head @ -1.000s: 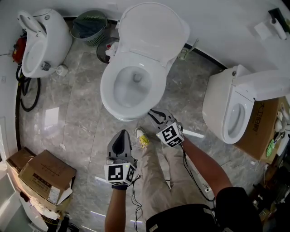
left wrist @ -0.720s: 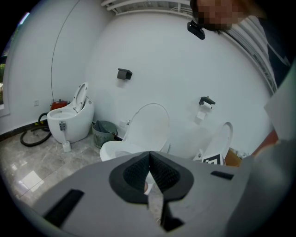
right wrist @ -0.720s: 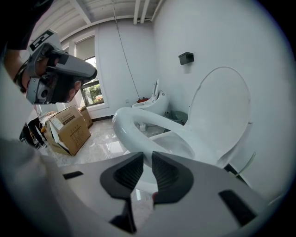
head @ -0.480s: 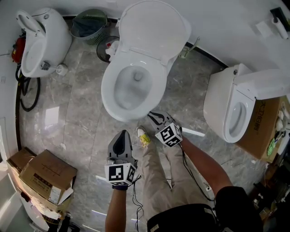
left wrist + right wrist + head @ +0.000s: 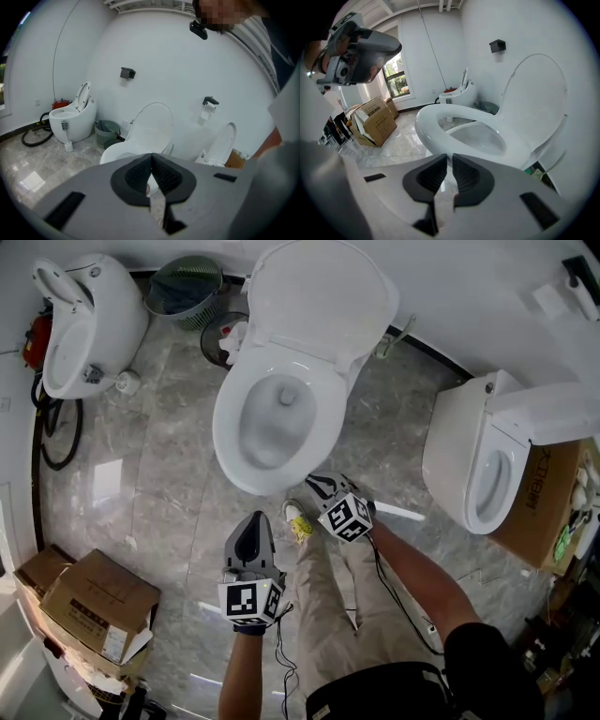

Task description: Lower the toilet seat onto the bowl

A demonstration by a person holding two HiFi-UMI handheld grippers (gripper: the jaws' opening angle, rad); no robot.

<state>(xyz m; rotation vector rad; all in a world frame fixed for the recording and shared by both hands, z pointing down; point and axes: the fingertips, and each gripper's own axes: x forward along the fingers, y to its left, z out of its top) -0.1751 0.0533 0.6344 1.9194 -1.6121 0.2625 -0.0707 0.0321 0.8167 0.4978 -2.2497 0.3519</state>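
The white toilet bowl [image 5: 272, 423] stands in the middle of the floor with its seat and lid [image 5: 319, 301] raised against the wall. In the right gripper view the bowl's rim [image 5: 454, 123] lies just ahead and the raised lid [image 5: 534, 101] stands at the right. My right gripper [image 5: 317, 482] hovers just short of the bowl's front edge. Its jaws [image 5: 450, 161] are closing, with a narrow gap and nothing between them. My left gripper [image 5: 251, 519] hangs lower and further back, with its jaws shut and empty [image 5: 151, 157].
A second toilet [image 5: 80, 324] stands at the far left and a third [image 5: 487, 460] at the right. A green basket [image 5: 183, 287] and a dark bin [image 5: 222, 338] sit left of the bowl. Cardboard boxes [image 5: 94, 601] fill the lower left. A person's shoe [image 5: 296, 524] rests below the bowl.
My right gripper has edged a little up and left toward the bowl's front. The left gripper has hardly moved.
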